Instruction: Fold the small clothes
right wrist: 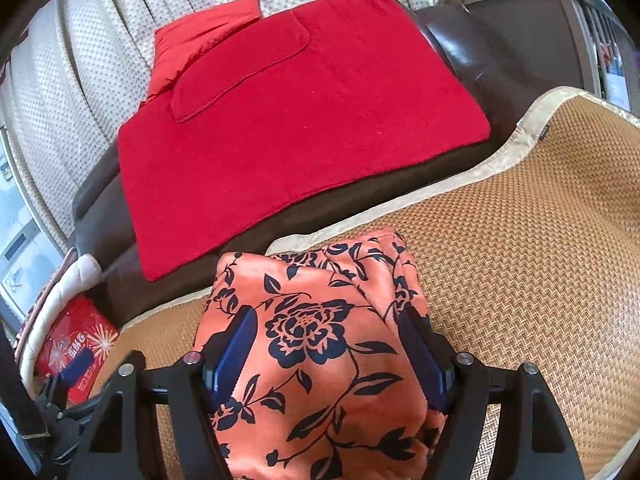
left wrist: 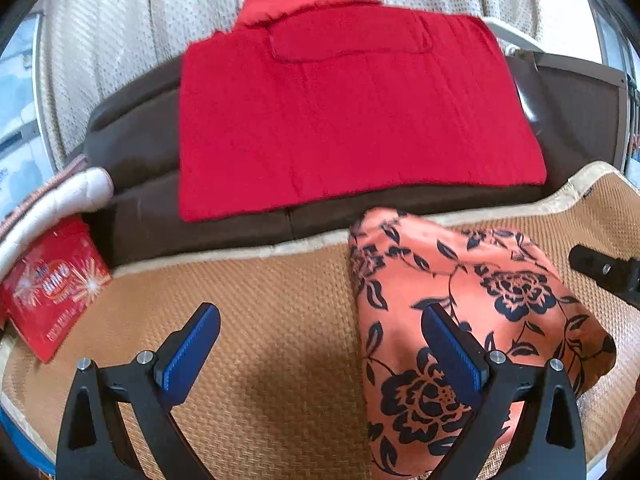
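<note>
Both grippers spread wide over a folded flowered cloth on a woven mat.

At far left a red packet (left wrist: 52, 284) lies at the mat's edge beside a pale quilted roll (left wrist: 60, 200). The left gripper (left wrist: 320, 336) is wide apart and holds nothing; one finger hangs over bare woven mat (left wrist: 260, 300), the other over the orange flowered cloth (left wrist: 472, 308). That cloth lies folded on the mat, near its back edge. The right gripper (right wrist: 328, 344) is also wide, its fingers either side of the cloth; whether they touch it I cannot tell. Behind, a red towel (right wrist: 288, 132) covers a brown cushion (right wrist: 500, 52).
</note>
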Action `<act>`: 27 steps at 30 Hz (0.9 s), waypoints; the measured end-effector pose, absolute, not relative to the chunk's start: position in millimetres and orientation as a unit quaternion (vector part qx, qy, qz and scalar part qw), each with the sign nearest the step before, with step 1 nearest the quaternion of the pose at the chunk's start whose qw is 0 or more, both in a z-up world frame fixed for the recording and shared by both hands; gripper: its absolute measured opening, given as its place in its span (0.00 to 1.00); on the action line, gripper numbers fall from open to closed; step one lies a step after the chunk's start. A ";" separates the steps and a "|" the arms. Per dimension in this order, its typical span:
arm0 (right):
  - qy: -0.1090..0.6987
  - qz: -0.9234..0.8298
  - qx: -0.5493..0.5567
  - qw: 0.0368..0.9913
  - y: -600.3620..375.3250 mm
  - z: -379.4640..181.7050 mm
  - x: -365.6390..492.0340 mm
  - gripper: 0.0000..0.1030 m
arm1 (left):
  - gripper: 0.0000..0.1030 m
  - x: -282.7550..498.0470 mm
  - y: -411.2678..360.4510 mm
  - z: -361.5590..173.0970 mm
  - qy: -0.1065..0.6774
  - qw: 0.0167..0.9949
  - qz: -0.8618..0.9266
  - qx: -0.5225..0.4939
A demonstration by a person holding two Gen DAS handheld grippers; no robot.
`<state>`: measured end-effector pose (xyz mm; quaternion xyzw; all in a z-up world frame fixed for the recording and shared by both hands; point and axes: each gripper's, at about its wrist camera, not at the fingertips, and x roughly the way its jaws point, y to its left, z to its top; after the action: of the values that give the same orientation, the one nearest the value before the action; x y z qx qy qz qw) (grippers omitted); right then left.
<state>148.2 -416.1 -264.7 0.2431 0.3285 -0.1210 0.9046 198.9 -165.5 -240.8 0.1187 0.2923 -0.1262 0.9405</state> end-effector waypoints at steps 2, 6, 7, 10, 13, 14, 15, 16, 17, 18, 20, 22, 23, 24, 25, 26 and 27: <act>0.326 -0.125 0.248 0.904 -419.8 -264.7 146.1 0.74 | 0.98 205.5 -168.0 -248.7 0.317 0.932 -0.132 0.116; 0.320 -0.123 0.265 0.901 -429.2 -265.7 141.7 0.72 | 0.97 214.8 -175.7 -265.8 0.355 0.917 -0.130 0.127; 0.318 -0.112 0.269 0.902 -430.7 -265.9 141.6 0.66 | 0.97 216.2 -177.7 -269.7 0.362 0.914 -0.127 0.131; 0.323 -0.083 0.273 0.902 -428.5 -267.6 144.5 0.46 | 0.98 219.0 -182.0 -278.5 0.378 0.907 -0.123 0.140; 0.351 -0.074 0.284 0.889 -426.3 -278.2 153.1 0.46 | 0.98 219.7 -183.3 -283.8 0.385 0.904 -0.122 0.142; 0.373 -0.072 0.289 0.879 -426.4 -286.6 158.8 0.46 | 0.98 220.1 -184.2 -286.2 0.388 0.902 -0.122 0.145; 0.401 -0.075 0.295 0.864 -427.3 -298.2 164.8 0.46 | 0.98 220.6 -184.4 -287.5 0.391 0.901 -0.124 0.145; 0.418 -0.078 0.298 0.855 -427.7 -305.8 167.7 0.43 | 0.98 221.6 -184.6 -287.8 0.392 0.900 -0.126 0.145; 0.428 -0.085 0.295 0.850 -428.9 -311.0 170.0 0.40 | 0.98 221.5 -184.8 -288.0 0.393 0.899 -0.126 0.145; 0.425 -0.087 0.293 0.852 -429.5 -309.6 170.4 0.38 | 0.98 222.0 -185.3 -287.6 0.393 0.899 -0.126 0.146; 0.421 -0.082 0.306 0.850 -431.6 -309.0 168.7 0.38 | 0.98 221.9 -185.4 -285.0 0.389 0.901 -0.128 0.142; 0.410 -0.082 0.326 0.848 -435.7 -307.3 165.3 0.38 | 0.97 220.9 -181.7 -279.1 0.378 0.907 -0.129 0.135; 0.395 -0.080 0.330 0.854 -436.7 -302.0 162.4 0.39 | 0.97 219.5 -180.0 -275.1 0.369 0.911 -0.130 0.130; 0.382 -0.080 0.327 0.861 -436.9 -296.9 159.9 0.40 | 0.97 218.4 -178.9 -272.4 0.363 0.914 -0.132 0.127; 0.372 -0.080 0.322 0.867 -437.3 -292.7 158.0 0.40 | 0.97 216.9 -176.9 -268.9 0.355 0.917 -0.133 0.121; 0.357 -0.081 0.316 0.876 -436.1 -286.2 155.3 0.40 | 0.97 215.5 -174.8 -265.1 0.346 0.922 -0.132 0.115; 0.347 -0.081 0.315 0.880 -436.1 -282.7 152.2 0.40 | 0.98 213.4 -172.7 -261.3 0.336 0.926 -0.131 0.111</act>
<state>152.2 -436.1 -282.7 0.3149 0.3470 -0.0808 0.8797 213.4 -172.7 -261.3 0.1111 0.3357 -0.1311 0.9262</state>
